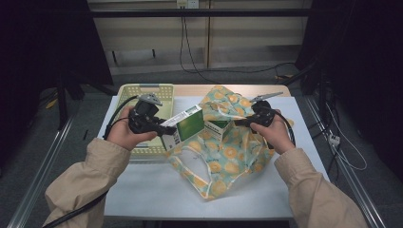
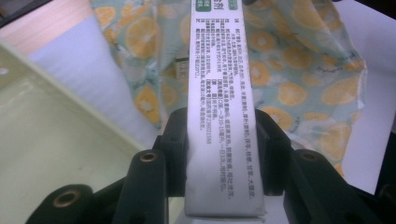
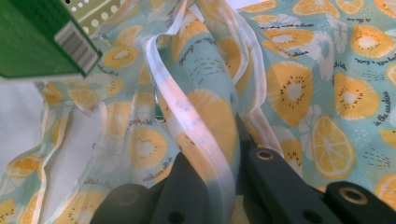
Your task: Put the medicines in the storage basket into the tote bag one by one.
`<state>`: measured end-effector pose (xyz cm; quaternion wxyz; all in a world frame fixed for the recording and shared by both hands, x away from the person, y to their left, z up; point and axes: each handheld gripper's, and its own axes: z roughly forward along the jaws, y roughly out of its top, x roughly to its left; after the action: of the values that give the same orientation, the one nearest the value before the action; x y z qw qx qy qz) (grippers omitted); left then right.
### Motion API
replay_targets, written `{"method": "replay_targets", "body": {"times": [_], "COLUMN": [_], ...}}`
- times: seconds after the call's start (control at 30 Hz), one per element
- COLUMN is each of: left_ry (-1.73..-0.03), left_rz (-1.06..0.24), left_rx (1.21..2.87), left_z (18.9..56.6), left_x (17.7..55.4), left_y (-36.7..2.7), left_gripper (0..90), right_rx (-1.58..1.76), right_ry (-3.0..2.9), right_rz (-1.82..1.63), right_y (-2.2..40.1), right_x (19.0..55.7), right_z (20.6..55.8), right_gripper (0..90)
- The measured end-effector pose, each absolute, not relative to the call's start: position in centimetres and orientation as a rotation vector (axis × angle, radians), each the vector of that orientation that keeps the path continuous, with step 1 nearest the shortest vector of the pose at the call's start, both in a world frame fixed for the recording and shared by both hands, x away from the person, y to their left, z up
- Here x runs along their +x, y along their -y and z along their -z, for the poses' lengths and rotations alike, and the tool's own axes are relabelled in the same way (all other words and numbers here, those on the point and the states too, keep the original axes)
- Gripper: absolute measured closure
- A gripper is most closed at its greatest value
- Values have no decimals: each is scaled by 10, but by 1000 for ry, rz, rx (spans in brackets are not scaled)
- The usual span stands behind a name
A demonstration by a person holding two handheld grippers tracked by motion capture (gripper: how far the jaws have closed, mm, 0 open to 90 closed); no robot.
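Observation:
My left gripper [image 1: 167,129] is shut on a green and white carton [image 1: 183,124], which it holds above the table at the mouth of a teal cloth bag with orange-slice print [image 1: 228,152]. In the left gripper view the carton's white printed side [image 2: 219,116] stands between the pads of the left gripper [image 2: 219,140], with the bag [image 2: 299,70] behind. My right gripper [image 1: 239,122] is shut on the bag's rim and lifts it. The right gripper view has that gripper [image 3: 224,163] pinching fabric and a white handle strip [image 3: 205,140], with the carton's green corner [image 3: 37,42] at top left.
A pale yellow-green basket [image 1: 142,90] stands at the table's back left, just behind my left hand; its wall [image 2: 42,140] is close on the left. A second white and green box [image 1: 216,129] appears to sit in the bag's mouth. Bare white table [image 1: 152,190] lies in front.

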<state>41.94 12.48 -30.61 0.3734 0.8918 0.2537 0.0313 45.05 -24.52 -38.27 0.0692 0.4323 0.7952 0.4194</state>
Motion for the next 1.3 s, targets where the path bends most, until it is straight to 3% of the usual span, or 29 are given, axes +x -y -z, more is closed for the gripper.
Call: {"method": "replay_targets", "body": {"times": [0.63,1.3], "left_ry": [-539,-528], "left_rz": [-4,12], "left_rx": [2343,2368], "left_z": [334,361], "left_x": [405,402], "left_y": [-84,-49], "left_gripper": [629,630], "right_rx": [1290,1272], "right_ry": [-2396,-2387], "right_rz": [-1261,-1276], "right_y": [244,242], "right_x": [451,451], "right_z": [380,371], "right_gripper": [885,885]}}
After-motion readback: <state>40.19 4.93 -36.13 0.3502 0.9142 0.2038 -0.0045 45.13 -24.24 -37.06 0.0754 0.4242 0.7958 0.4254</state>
